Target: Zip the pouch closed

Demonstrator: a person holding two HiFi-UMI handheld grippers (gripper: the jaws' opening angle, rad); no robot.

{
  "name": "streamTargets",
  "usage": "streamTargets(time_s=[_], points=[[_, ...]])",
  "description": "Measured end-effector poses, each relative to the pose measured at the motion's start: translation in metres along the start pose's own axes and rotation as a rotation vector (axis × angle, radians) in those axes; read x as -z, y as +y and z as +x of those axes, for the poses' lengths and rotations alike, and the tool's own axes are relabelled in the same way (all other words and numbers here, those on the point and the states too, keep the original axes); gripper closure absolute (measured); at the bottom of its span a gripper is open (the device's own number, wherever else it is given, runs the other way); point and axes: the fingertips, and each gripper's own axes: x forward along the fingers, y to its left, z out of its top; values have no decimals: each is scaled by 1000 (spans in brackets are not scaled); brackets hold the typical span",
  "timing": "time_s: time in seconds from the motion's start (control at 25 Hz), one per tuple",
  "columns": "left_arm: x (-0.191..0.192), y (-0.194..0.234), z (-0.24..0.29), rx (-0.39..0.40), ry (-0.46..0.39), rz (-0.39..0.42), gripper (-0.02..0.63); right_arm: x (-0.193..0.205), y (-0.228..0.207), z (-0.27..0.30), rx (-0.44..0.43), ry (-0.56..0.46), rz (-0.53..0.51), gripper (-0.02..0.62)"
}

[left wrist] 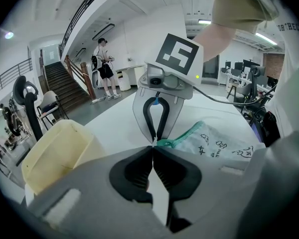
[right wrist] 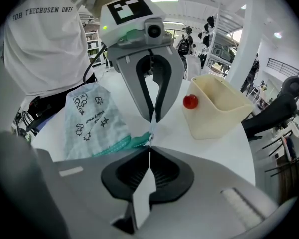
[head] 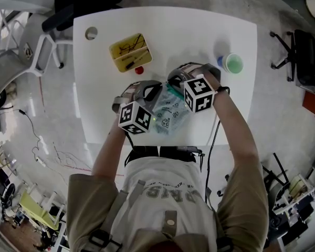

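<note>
Fingers of the left gripper [head: 160, 90] and the right gripper [head: 170, 84] meet tip to tip over the white bench [head: 199, 30] in the head view. They come together at the far, teal-edged side of the pouch [head: 170, 118], which lies near the bench's front edge between the person's forearms. Beyond it sits a yellow tray [head: 130, 51] with two compartments, a red ball [head: 139, 70] just beside it, and a green cup [head: 233, 63] well off to the right.

From the left gripper view, its fingers [left wrist: 134, 171] are clenched, their tips pinching the pouch right at the teal zip end [left wrist: 165, 143]. The right gripper's tips close in on the same spot from the opposite side. Pale printed fabric spreads away to the right, and the tray stands at the left.

From the right gripper view, its fingers [right wrist: 167, 171] are likewise clenched on that teal zip end. A thin pale strip [right wrist: 151, 129] runs from there up to the left gripper's closed tips; what it is I cannot tell.
</note>
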Motion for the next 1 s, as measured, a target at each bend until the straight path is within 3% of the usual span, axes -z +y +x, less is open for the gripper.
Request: streamTargets(time_s=[1.0], points=[[8,1,2,-5,1,-90,594,3,5,-11,87,-12,164,597]])
